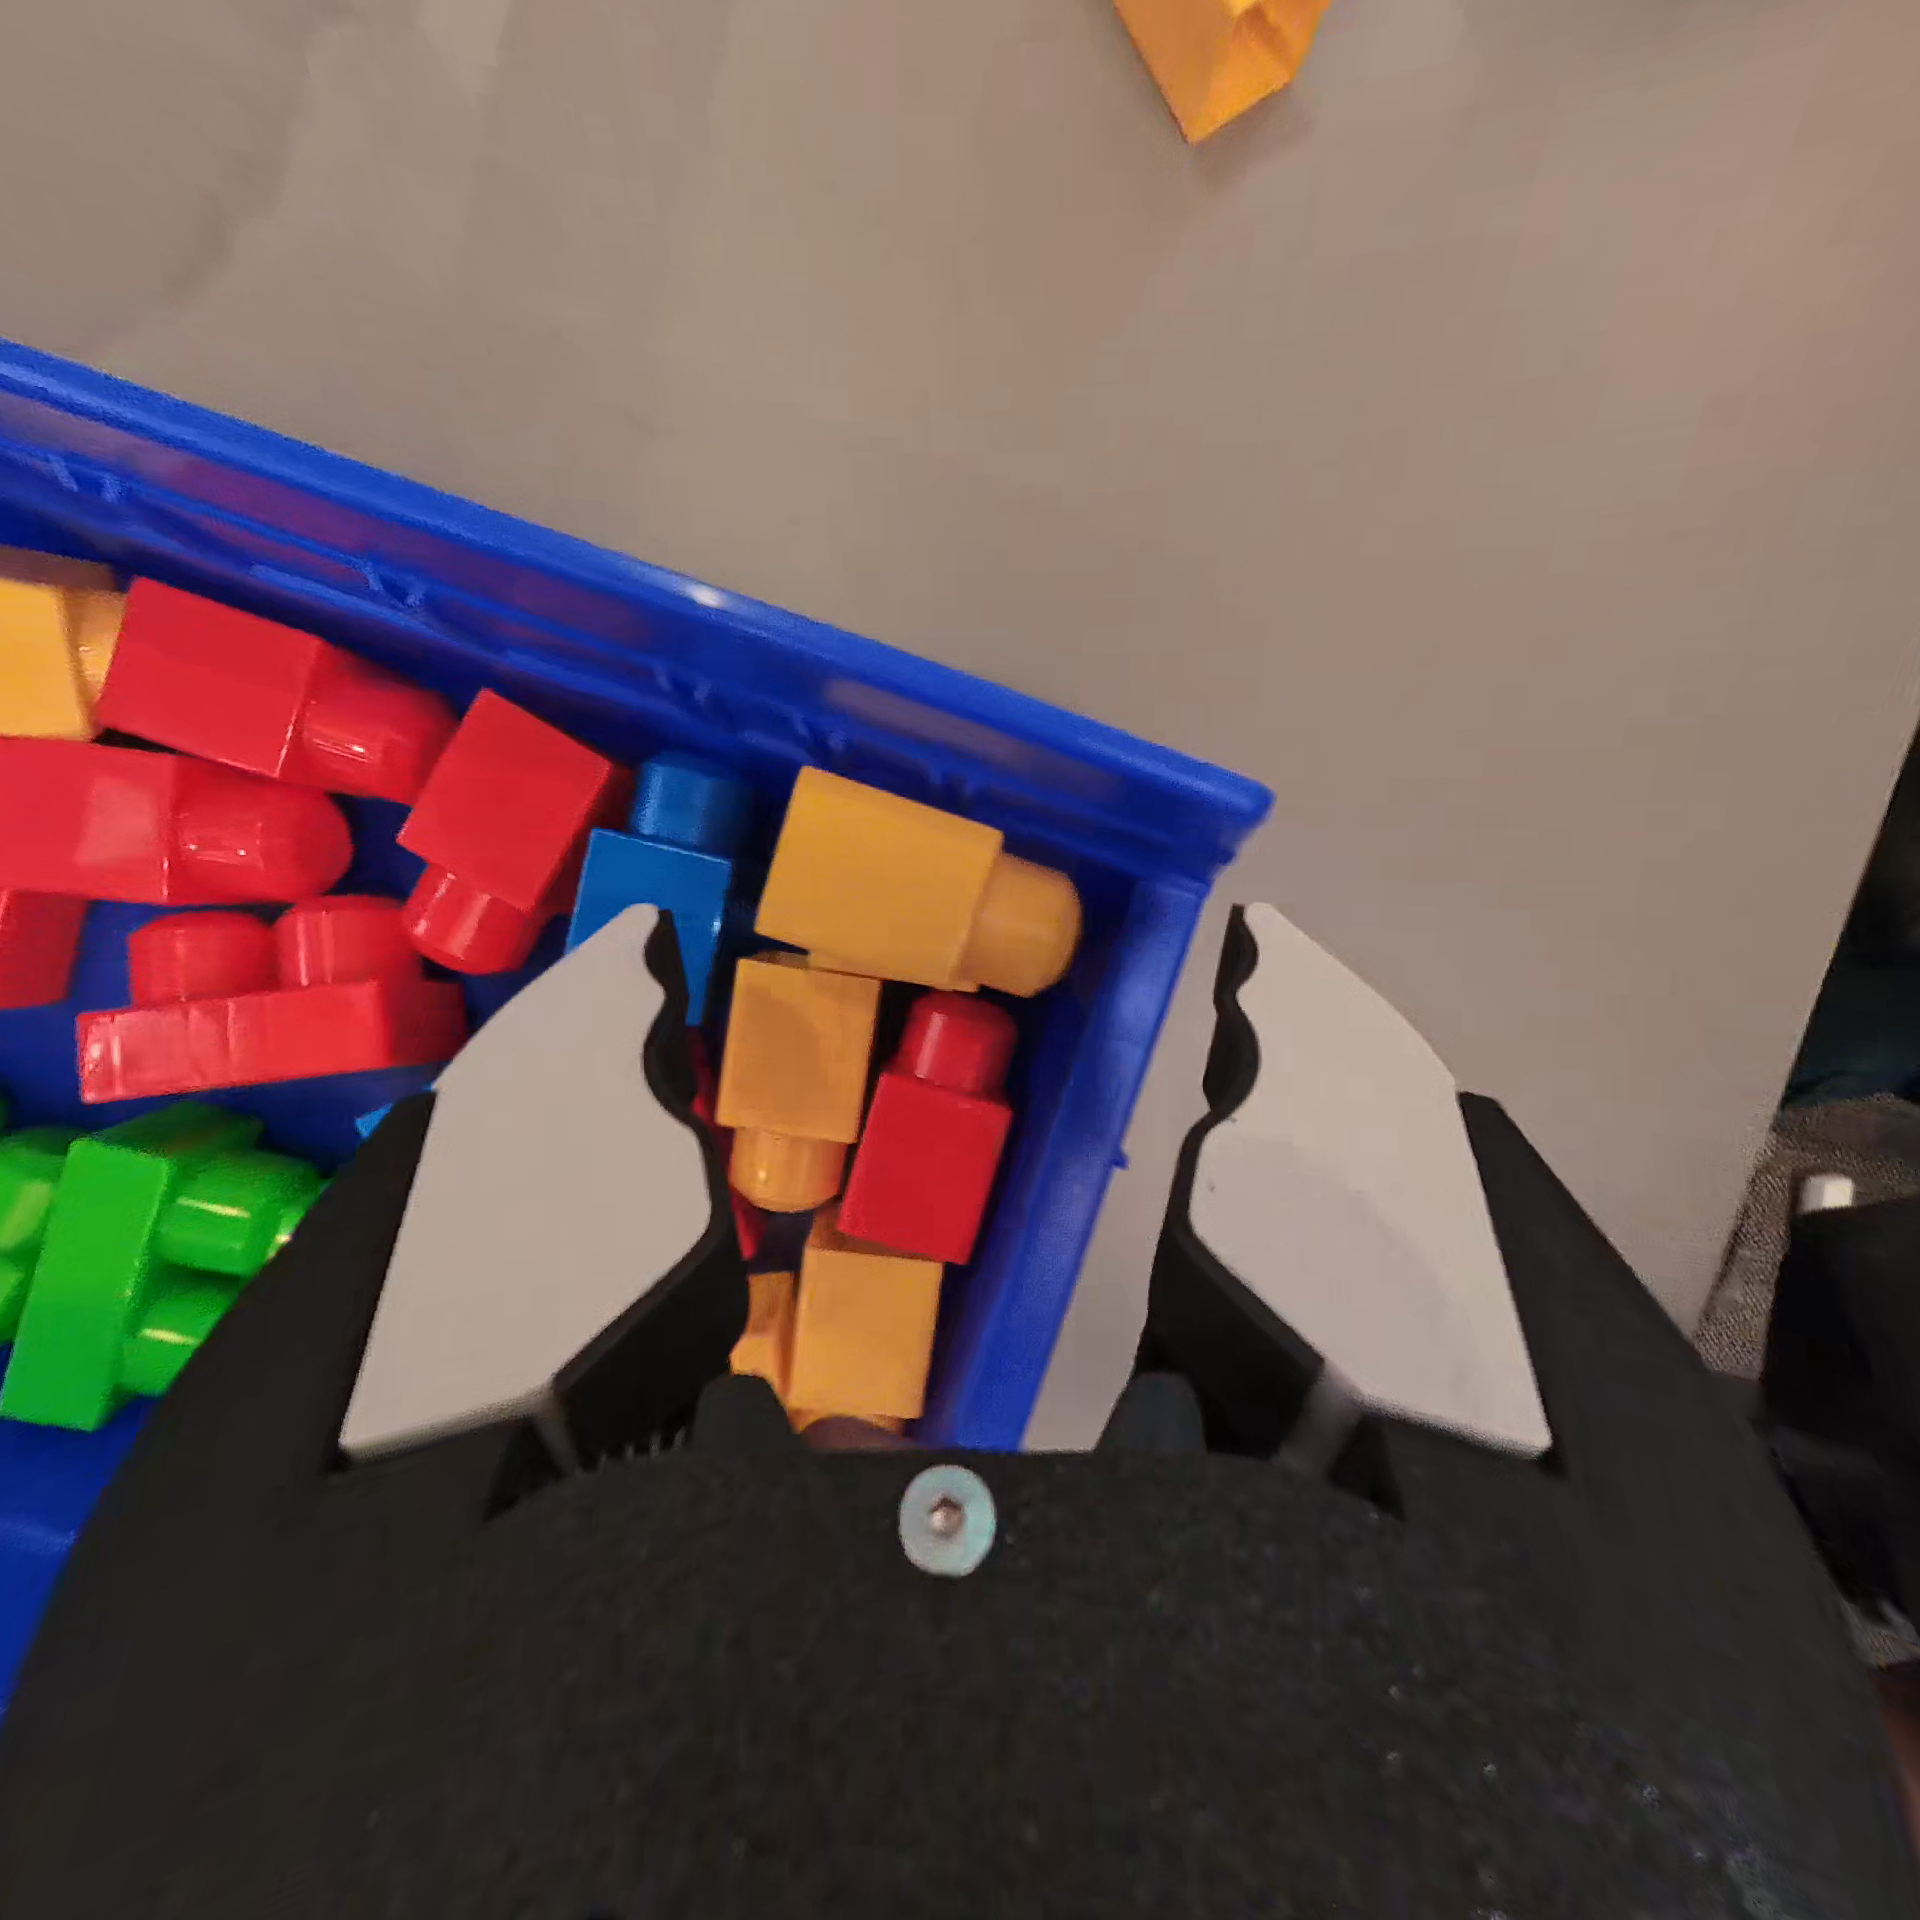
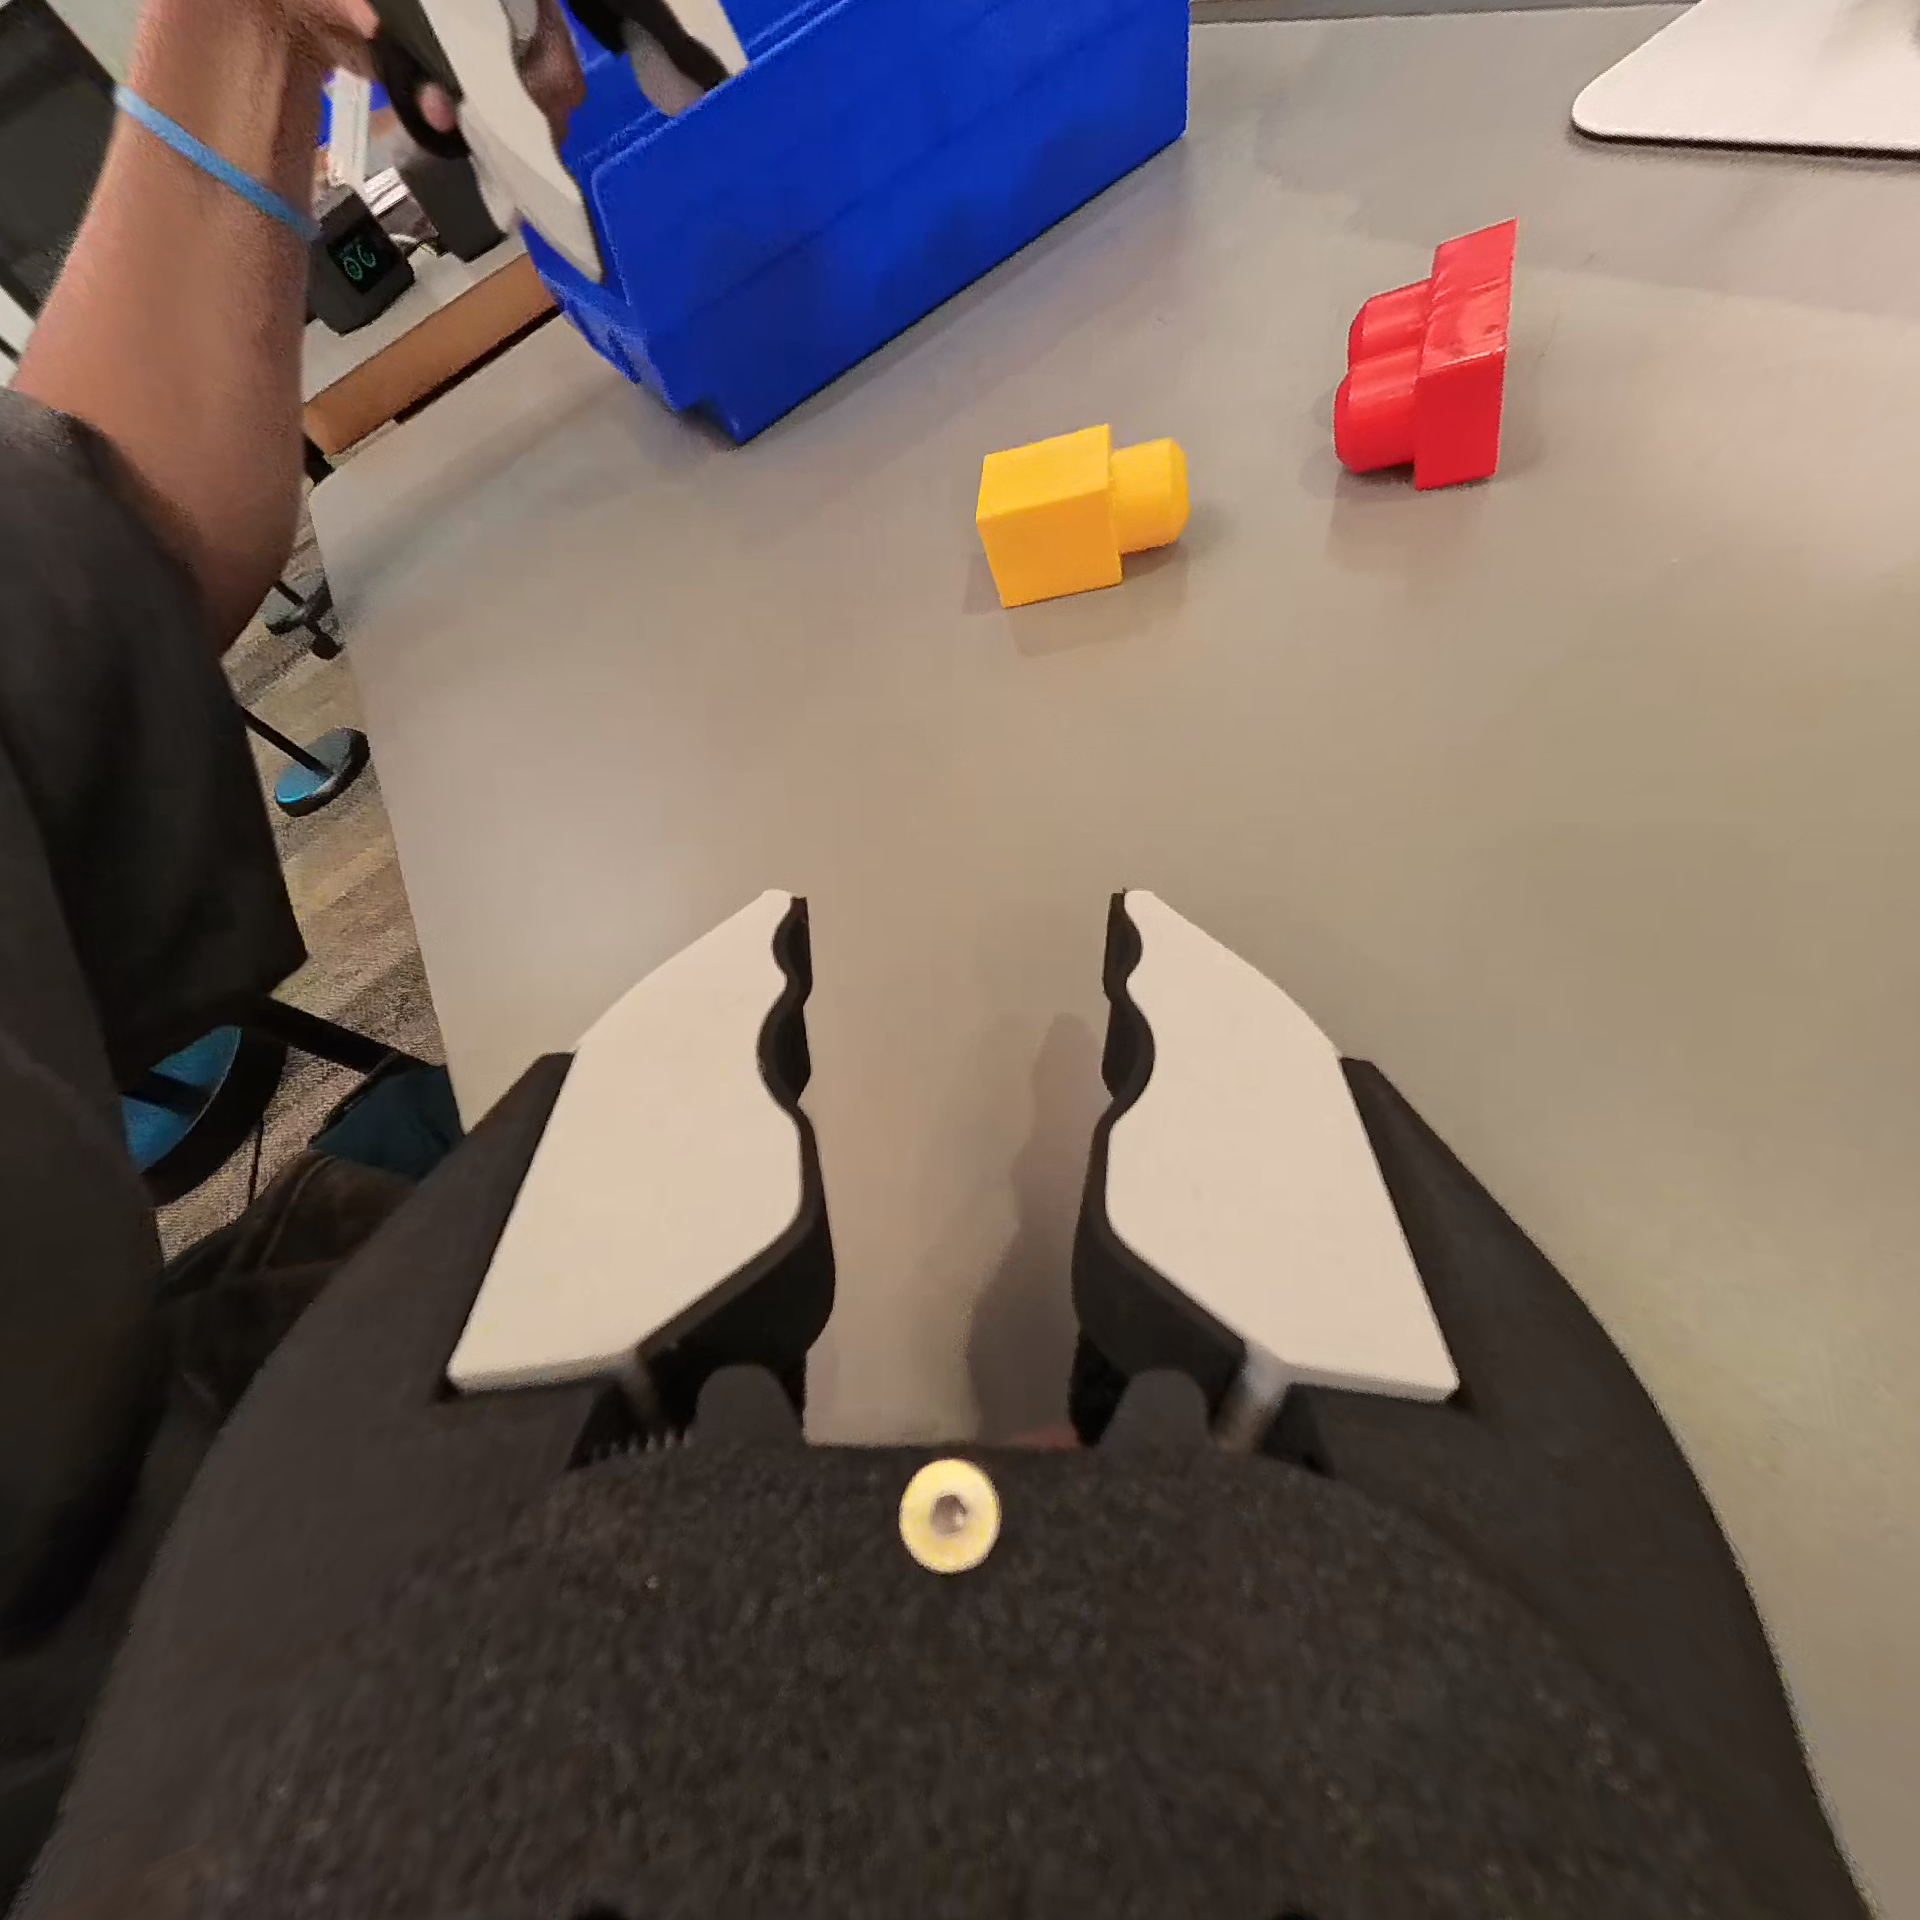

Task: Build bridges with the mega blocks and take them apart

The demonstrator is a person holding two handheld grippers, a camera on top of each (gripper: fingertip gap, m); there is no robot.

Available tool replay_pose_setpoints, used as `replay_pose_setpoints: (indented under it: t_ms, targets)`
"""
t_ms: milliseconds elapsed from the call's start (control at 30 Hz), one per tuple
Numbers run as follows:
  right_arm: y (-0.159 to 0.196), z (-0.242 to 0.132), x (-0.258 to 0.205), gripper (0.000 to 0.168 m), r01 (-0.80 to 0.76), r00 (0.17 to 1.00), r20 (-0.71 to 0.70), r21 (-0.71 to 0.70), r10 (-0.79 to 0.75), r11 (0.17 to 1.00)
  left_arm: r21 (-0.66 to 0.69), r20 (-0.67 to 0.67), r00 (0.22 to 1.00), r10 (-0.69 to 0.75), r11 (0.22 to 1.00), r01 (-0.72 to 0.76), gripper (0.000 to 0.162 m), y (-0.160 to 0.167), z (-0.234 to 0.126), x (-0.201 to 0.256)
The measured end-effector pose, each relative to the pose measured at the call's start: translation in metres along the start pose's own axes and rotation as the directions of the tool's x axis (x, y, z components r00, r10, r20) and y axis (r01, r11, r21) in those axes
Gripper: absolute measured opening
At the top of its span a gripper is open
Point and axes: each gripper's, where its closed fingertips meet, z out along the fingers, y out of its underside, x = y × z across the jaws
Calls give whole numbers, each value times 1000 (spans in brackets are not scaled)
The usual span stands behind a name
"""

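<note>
A blue bin (image 1: 935,717) holds several red, yellow, green and blue mega blocks. My left gripper (image 1: 951,925) is open and empty over the bin's right corner, with a yellow block (image 1: 800,1039) and a red block (image 1: 925,1143) between its fingers below. In the right wrist view the bin (image 2: 883,208) stands at the far left, with the left gripper (image 2: 520,135) above it in a person's hand. A yellow block (image 2: 1070,514) and a red two-stud block (image 2: 1439,364) lie on their sides on the grey table (image 2: 1143,779). My right gripper (image 2: 956,904) is open and empty above the table, well short of them.
A yellow block (image 1: 1226,52) lies on the table beyond the bin in the left wrist view. A white stand base (image 2: 1766,94) sits at the far right. The person's arm (image 2: 166,343) and the table's left edge are at the left, with chairs and floor below. About 35 centimeters separates my left fingertips from my right.
</note>
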Motion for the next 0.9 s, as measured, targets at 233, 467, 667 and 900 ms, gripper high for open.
replay_pose_setpoints:
  t_ms: [233,467,667,900]
  targets:
    - [3,6,-1,54,12,1000,-2,-32,-13,999,-66,-121,992,22,997,-30,81,10,28,-14]
    - [2,5,0,54,-6,1000,5,-30,6,1000,-60,-101,993,63,996,-69,66,11,23,-16]
    - [2,6,-2,54,12,1000,-1,-31,-12,999,319,150,988,-44,948,-6,66,-30,-51,-15]
    - [-4,0,-5,53,80,996,-36,27,-79,996,622,239,902,-358,771,141,66,-81,-59,69]
